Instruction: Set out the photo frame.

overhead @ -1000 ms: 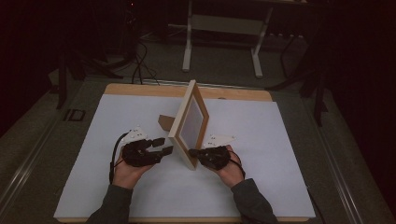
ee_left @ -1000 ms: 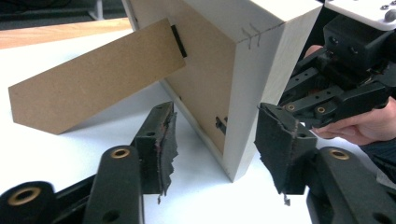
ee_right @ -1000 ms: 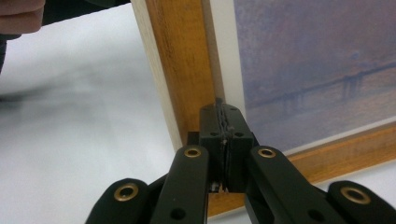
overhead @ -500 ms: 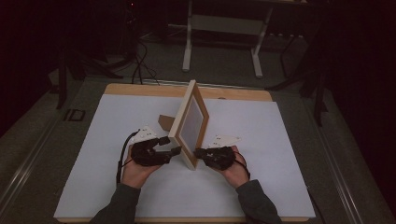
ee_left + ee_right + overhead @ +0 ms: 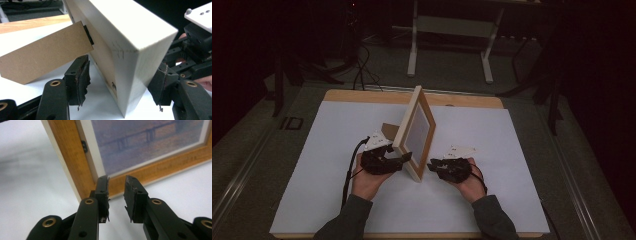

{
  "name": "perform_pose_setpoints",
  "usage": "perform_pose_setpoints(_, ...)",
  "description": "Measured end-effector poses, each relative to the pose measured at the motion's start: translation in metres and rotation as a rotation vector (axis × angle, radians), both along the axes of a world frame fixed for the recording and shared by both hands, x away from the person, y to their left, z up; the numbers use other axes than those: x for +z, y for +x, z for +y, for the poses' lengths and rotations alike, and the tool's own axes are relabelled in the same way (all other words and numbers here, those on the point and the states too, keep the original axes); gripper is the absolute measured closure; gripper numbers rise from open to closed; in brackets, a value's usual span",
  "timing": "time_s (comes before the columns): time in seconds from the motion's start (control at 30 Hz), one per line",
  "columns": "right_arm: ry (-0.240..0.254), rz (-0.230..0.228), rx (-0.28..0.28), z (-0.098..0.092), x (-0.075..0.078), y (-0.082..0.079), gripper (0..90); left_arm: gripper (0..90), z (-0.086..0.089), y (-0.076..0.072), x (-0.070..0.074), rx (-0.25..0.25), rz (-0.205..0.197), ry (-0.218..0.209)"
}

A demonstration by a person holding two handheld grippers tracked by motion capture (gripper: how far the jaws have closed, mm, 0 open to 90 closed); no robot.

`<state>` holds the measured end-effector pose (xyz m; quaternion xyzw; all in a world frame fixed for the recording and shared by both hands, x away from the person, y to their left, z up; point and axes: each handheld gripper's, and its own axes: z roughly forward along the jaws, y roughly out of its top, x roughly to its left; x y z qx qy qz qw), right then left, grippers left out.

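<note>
Near the middle of the white tabletop [image 5: 522,165], a little toward the far edge: a wooden picture frame [image 5: 414,132], upright, edge-on toward the near edge. Left tongs [image 5: 399,159] just beside its near bottom corner on the back side; right tongs [image 5: 432,164] just off the front side.

From the left tongs' view: pale unfinished side of the frame [image 5: 130,50], mitred corner joint, brown cardboard easel strut [image 5: 45,61] hinged to the back and slanting down to the white surface. Left tongs [image 5: 122,82] spread wide, the frame's corner standing between the pads, no pad pressing on it. Right tongs' body at the far right.

From the right tongs' view: honey-coloured front moulding, cream mat, bluish print [image 5: 150,142] with a bridge-like shape. Right tongs [image 5: 116,195] partly spread, nothing between them, just been opening.

Against the earlier high frames: right hand drawn back from the frame's front; left tongs opened off the corner.
</note>
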<state>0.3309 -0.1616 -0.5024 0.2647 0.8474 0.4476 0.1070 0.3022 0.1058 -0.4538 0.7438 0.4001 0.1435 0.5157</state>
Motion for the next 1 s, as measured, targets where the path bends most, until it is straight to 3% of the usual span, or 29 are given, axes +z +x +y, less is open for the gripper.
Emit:
perform_pose_setpoints(0.47,0.002,0.010,-0.013,-0.006,-0.003,0.000,71.0,43.7,-0.010,0.006,0.002,0.057,-0.019,-0.025)
perform_pose_setpoints(0.63,0.005,0.010,-0.013,-0.006,-0.003,0.000,70.8,51.8,-0.013,0.007,0.003,0.052,-0.014,-0.029)
perform_pose_setpoints(0.73,0.004,0.010,-0.015,-0.007,-0.003,0.000,70.8,57.8,-0.015,0.007,0.004,0.075,-0.018,-0.010)
perform_pose_setpoints(1.0,0.007,0.007,-0.017,-0.008,-0.002,0.000,70.7,64.2,-0.011,0.009,0.007,0.105,0.002,0.001)
